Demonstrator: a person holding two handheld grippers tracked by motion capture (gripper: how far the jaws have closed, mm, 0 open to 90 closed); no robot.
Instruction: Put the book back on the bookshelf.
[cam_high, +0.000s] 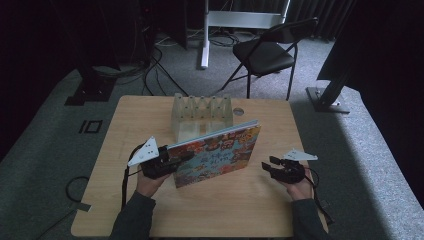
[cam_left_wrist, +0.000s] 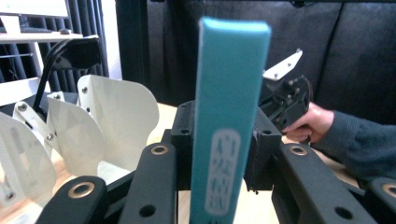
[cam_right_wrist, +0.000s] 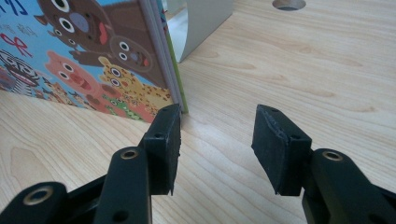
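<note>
We stand the book (cam_high: 217, 155) upright at the table's (cam_high: 250, 210) centre, our left gripper (cam_high: 170, 161) clamped on its spine at 9 o'clock. Our right gripper (cam_high: 267, 166) waits at 3 o'clock, jaws apart and empty. The rack (cam_high: 201, 116) sits at 12 o'clock.

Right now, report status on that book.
Left gripper clamped on book spine, upright. Right gripper open, empty, beside book's free edge. Rack close behind.

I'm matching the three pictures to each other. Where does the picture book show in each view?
High view: picture book stands at table centre, gripped at its left end.
Left gripper view: its teal spine, centre.
Right gripper view: cover, upper left.
Shared landmark: white rack.
</note>
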